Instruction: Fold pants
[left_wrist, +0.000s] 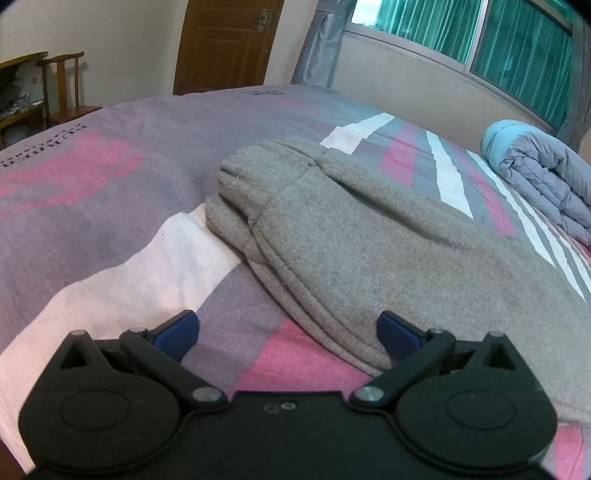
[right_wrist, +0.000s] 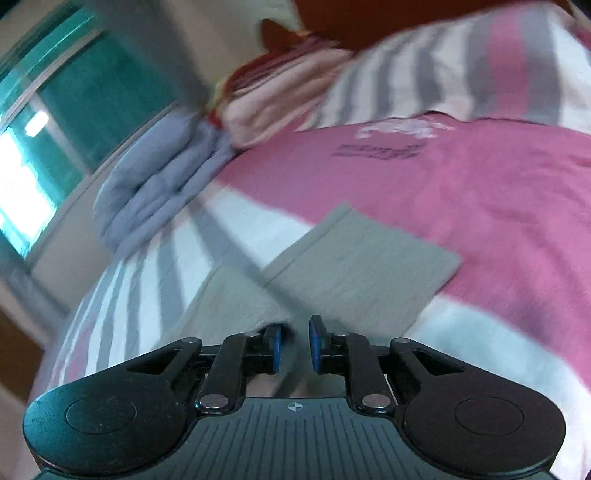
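The grey sweatpants (left_wrist: 351, 236) lie folded on the striped bedsheet (left_wrist: 92, 192), filling the centre and right of the left wrist view. The left gripper (left_wrist: 288, 332) stands wide open at the lower edge, gripping nothing. In the blurred right wrist view, the right gripper (right_wrist: 294, 345) has its jaws narrowly parted, with grey fabric just beside its left pad (right_wrist: 275, 345); contact is unclear.

A striped pink, grey and white bedsheet (left_wrist: 92, 206) fills the frame. A folded bluish quilt (left_wrist: 546, 177) lies at right, a wooden chair (left_wrist: 64, 88) upper left, a brown door (left_wrist: 225, 44) top centre, and probably green curtains (left_wrist: 517, 44) upper right.
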